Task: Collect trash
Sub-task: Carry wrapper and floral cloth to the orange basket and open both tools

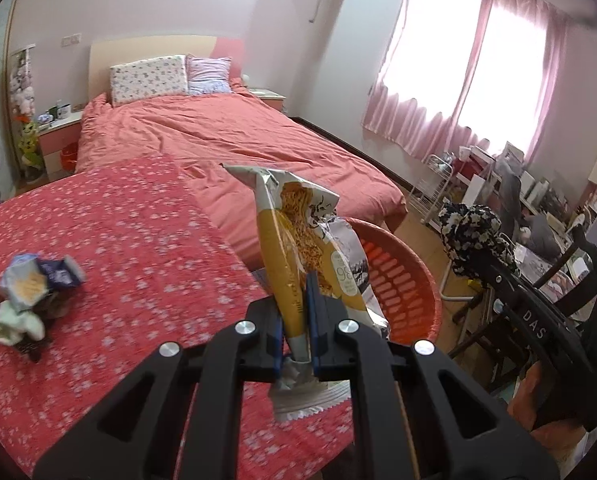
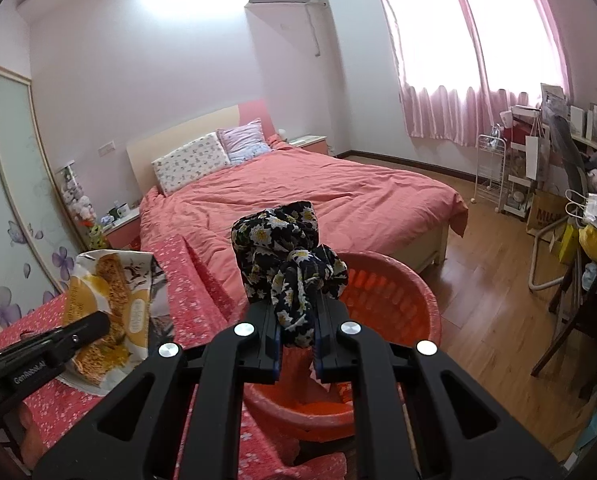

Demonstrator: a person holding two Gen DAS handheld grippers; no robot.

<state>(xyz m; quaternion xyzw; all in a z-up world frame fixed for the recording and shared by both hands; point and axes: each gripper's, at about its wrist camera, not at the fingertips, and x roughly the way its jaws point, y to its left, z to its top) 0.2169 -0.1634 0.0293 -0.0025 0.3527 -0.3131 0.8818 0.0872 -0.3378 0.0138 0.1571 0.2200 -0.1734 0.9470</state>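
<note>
Where floral cloth (image 1: 118, 220) spreads, pink-curtained (image 1: 438, 80) bedroom, wooden floor (image 2: 490, 272).

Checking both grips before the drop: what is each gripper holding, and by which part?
Left gripper: snack wrapper, near its bottom sealed end. Right gripper: floral cloth, by its lower bunched end.

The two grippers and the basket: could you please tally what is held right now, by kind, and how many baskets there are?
Snack wrappers held: 1, the yellow noodle wrapper in the left gripper.
Cloth items held: 1, the black floral cloth in the right gripper.
Baskets: 1, the red basket.
Total: 3.
</note>
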